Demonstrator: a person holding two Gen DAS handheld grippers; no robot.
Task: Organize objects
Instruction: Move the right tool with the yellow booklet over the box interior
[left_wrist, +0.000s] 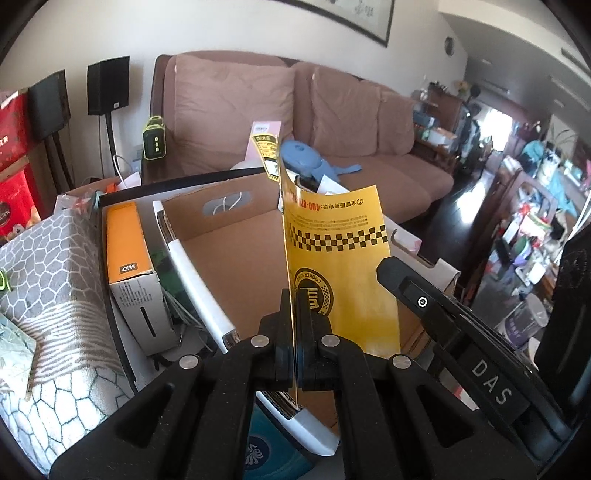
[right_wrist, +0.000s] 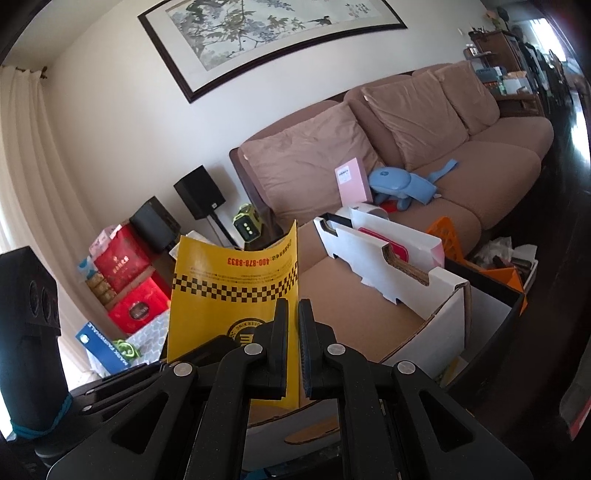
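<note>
Left tongs are clamped on the yellow leaflet, pinching its left edge; the sheet stands on end and curls away toward 1 o'clock, print upside down, above the open carton.

Right tongs are nearly together. In the right wrist view the leaflet's right edge runs down between the pads, but a thin gap shows there; cannot tell whether they press on it. In the left wrist view the right tool's black finger lies at 3 o'clock of the sheet, at its right edge.

The carton is brown inside, white outside, with a hand slot in its far wall at 11 o'clock. Its floor looks bare where it shows.

Orange box stands just left of the carton, at 9 o'clock, beside a grey-patterned box.

Sofa lies beyond, at 12 to 2 o'clock. On its seat lie a blue toy and a pink card leaning upright, just beside each other.

Two black speakers stand at 10 o'clock, against the wall. A green-trimmed gadget sits by the sofa arm. Red gift boxes are stacked at 9 o'clock in the right wrist view.

A framed painting hangs over the sofa.
</note>
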